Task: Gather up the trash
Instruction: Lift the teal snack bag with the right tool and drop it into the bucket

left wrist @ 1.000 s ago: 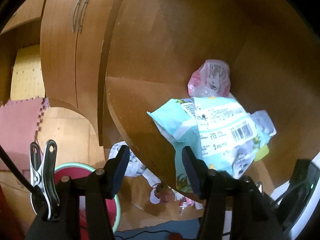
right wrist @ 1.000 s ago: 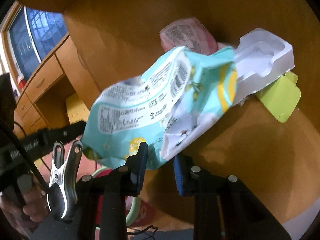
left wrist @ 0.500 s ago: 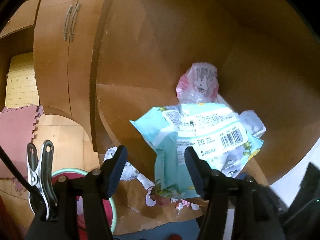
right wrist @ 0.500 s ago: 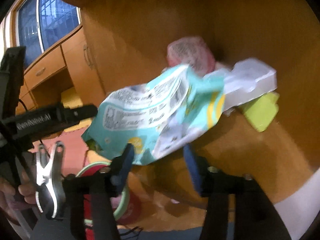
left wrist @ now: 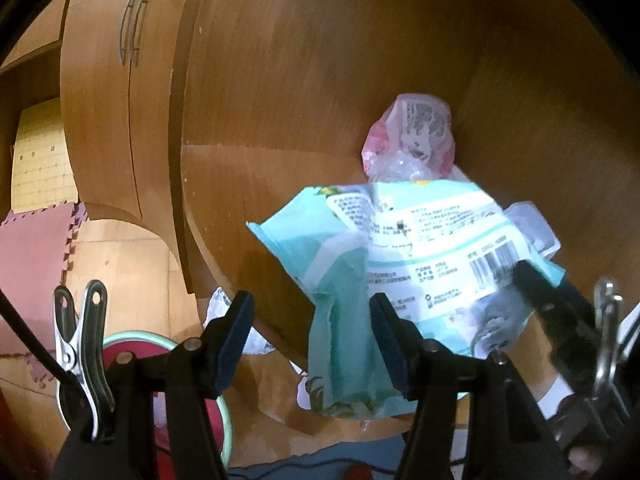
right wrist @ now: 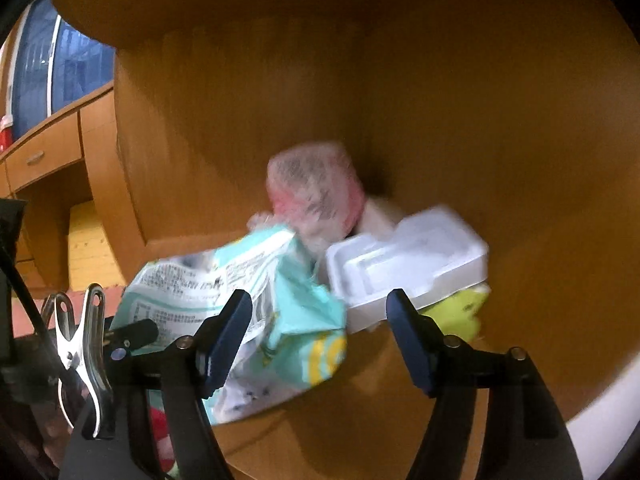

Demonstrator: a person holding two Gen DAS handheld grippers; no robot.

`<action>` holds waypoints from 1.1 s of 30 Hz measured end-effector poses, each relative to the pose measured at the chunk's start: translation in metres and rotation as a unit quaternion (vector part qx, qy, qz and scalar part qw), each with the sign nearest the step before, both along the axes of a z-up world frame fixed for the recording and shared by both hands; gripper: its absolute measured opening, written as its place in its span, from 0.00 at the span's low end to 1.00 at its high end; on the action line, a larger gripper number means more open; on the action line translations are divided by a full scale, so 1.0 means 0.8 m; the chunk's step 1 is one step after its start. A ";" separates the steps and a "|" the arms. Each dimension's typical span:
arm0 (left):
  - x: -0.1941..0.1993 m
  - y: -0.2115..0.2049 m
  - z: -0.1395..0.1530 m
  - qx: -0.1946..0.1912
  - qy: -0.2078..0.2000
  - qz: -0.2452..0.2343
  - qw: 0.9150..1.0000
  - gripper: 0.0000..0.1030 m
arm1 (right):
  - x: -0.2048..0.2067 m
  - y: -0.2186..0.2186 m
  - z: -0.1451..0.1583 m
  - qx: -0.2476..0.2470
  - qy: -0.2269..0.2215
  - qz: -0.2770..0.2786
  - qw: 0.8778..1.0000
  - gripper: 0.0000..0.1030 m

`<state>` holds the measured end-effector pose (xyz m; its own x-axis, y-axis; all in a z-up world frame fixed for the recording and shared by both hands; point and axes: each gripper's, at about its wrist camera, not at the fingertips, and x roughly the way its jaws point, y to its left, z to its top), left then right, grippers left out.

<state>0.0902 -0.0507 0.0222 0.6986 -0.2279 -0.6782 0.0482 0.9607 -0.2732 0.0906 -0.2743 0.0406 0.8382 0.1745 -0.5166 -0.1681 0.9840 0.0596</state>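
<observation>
A teal snack bag (left wrist: pixel 400 248) lies on the wooden shelf (left wrist: pixel 248 200), its lower flap hanging over the front edge. My left gripper (left wrist: pixel 312 340) is open, and that flap hangs between its fingers without the pads pressing on it. In the right wrist view my right gripper (right wrist: pixel 318 338) has its jaws opening. The teal bag (right wrist: pixel 260 300) lies loose between and behind its fingers. One right finger (left wrist: pixel 548 300) shows beside the bag. Behind the bag stands a pink wrapper (left wrist: pixel 416 136), with a white plastic tray (right wrist: pixel 408 264) and a yellow-green card (right wrist: pixel 460 312) to its right.
A red bin with a green rim (left wrist: pixel 132 338) stands on the floor below the shelf. Crumpled white paper (left wrist: pixel 218 304) lies beside it. Wooden cupboard doors (left wrist: pixel 104 120) and pink foam mats (left wrist: pixel 36 248) are to the left. The shelf's back wall curves close behind the trash.
The right gripper's jaws went from shut on the teal bag to wide apart, and it lifted and drew back. The left gripper moved in until the bag's flap hung between its fingers.
</observation>
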 end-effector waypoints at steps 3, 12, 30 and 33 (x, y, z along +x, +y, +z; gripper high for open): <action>-0.002 0.000 -0.002 0.004 -0.003 -0.001 1.000 0.61 | 0.010 0.001 -0.019 0.031 0.028 0.017 0.999 0.46; -0.003 -0.005 -0.014 -0.014 0.030 -0.025 0.999 0.61 | -0.001 -0.002 -0.038 0.053 0.054 0.030 0.997 0.41; -0.036 0.031 -0.007 0.014 0.021 -0.007 1.000 0.44 | -0.031 0.048 -0.040 0.039 0.057 0.106 0.992 0.39; -0.044 0.044 -0.005 0.023 0.026 0.001 0.999 0.44 | -0.034 0.060 -0.040 0.043 0.061 0.120 0.990 0.39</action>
<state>0.0550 -0.0153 0.0184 0.6624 -0.1935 -0.7238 0.0325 0.9726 -0.2302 0.0635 -0.2267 0.0084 0.6994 0.4090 -0.5861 -0.3835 0.9068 0.1753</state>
